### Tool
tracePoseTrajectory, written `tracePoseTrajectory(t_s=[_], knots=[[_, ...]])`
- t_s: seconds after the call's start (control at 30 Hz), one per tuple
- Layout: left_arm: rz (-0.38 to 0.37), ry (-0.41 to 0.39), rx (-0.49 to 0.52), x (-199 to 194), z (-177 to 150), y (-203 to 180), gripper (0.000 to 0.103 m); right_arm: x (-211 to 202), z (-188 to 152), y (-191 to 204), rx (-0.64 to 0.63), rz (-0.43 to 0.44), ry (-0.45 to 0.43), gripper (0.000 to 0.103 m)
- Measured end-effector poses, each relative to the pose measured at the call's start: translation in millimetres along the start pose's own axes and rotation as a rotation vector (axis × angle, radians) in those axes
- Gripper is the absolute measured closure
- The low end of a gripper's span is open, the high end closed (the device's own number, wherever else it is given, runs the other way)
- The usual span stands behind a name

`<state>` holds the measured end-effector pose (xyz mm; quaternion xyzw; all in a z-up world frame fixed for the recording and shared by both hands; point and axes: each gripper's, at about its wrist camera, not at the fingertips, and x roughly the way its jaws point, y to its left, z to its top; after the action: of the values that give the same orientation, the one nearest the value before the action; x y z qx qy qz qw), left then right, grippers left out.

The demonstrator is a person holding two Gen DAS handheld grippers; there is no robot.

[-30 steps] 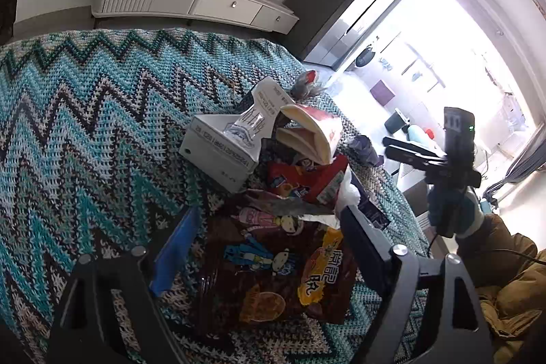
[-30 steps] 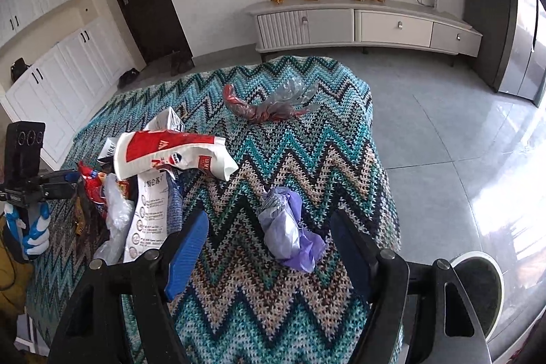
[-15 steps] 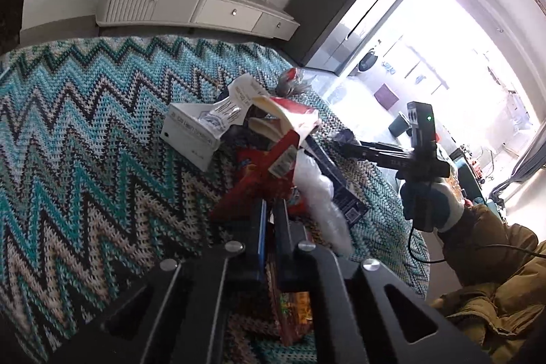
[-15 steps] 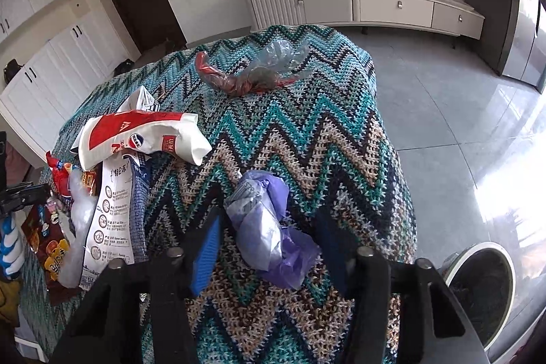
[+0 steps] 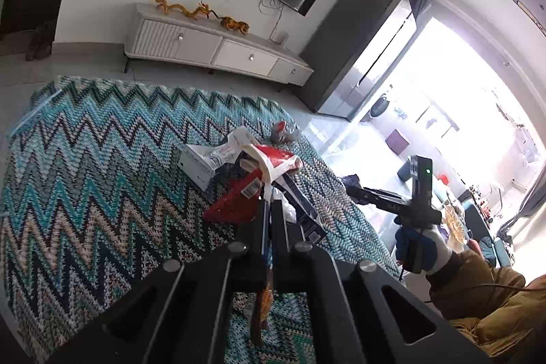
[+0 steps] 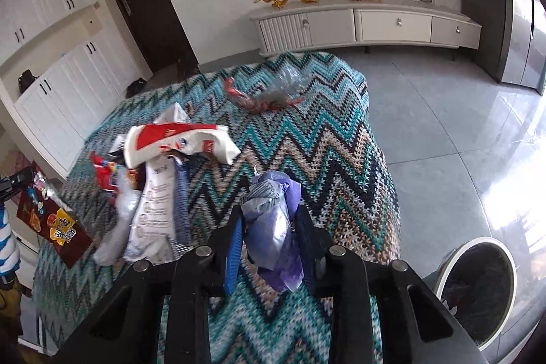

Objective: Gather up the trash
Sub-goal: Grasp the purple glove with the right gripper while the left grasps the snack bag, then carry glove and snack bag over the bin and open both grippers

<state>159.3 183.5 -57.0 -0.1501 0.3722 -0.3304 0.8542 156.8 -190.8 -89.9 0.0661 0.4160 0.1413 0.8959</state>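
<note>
purple bag [image 6: 273, 220]: crumpled, clamped | brown snack wrapper [image 6: 54, 224]: lifted, hanging | wrappers pile [image 6: 160, 179]: blanket

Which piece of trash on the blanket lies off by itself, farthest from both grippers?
The clear-and-red plastic wrapper near the blanket's far edge, toward the TV cabinet. The other loose wrappers lie heaped together.

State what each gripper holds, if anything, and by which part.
The left gripper pinches the brown snack wrapper by one edge. The right gripper, which has just been closing, squeezes the crumpled purple plastic bag around its middle.
</note>
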Motion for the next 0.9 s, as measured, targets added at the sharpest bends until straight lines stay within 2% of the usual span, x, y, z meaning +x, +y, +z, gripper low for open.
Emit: tracePoseTrajectory(t_s=[0.27,0.5,0.7,0.9], knots=[[0.054,-0.071,0.032,-42,8,-32,0.102,-52,-19,15,-0.021,0.026,-0.06,0.075],[0.061,-0.093,0.099,-54,21,-81,0.102,-93,-41,-2,0.02,0.015,-0.111,0.075],[0.033,-0.079,0.174,-35,35,-139,0.102,-132,-66,-35,0.082,-0.037,-0.164,0.075],[-0.04,-0.038,0.246,13,49,-208,0.102,-164,-96,-80,0.162,-0.108,-0.201,0.075]])
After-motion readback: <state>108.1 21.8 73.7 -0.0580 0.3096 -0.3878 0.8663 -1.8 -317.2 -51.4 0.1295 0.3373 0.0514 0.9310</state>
